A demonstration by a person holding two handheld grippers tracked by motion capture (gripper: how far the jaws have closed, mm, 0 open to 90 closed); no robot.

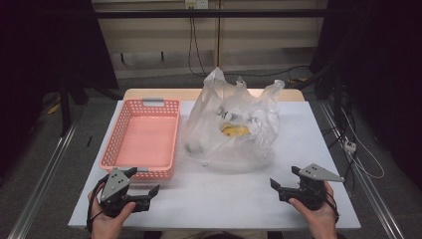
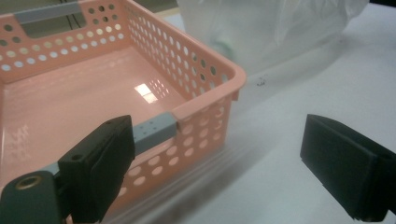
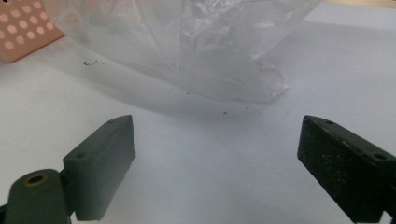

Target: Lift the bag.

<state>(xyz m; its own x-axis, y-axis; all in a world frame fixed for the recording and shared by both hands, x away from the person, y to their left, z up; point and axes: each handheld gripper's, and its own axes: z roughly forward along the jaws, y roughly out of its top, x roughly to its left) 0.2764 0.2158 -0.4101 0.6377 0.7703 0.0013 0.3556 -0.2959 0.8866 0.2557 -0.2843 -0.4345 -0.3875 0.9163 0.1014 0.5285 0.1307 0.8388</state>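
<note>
A thin, crinkled translucent plastic bag (image 1: pixel 233 127) holding yellow items sits mid-table, just right of the empty pink perforated plastic basket (image 1: pixel 142 137). Both grippers, left (image 1: pixel 144 185) and right (image 1: pixel 285 181), hover near the table's front edge with jaws spread, holding nothing. The film looks light, soft and slippery; its 2 upright handle loops seem the surest hold.

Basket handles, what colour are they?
Grey, on a pink basket; the handle shows best in the left gripper view.

Basket (image 1: pixel 142 137): left part of the table (image 1: pixel 224 194) — just beside the bag.
Bag (image 1: pixel 234 124): right of the basket, mid-table.
Left tool (image 1: pixel 144 184): before the basket.
Right tool (image 1: pixel 284 181): before the bag — apart from it.
</note>
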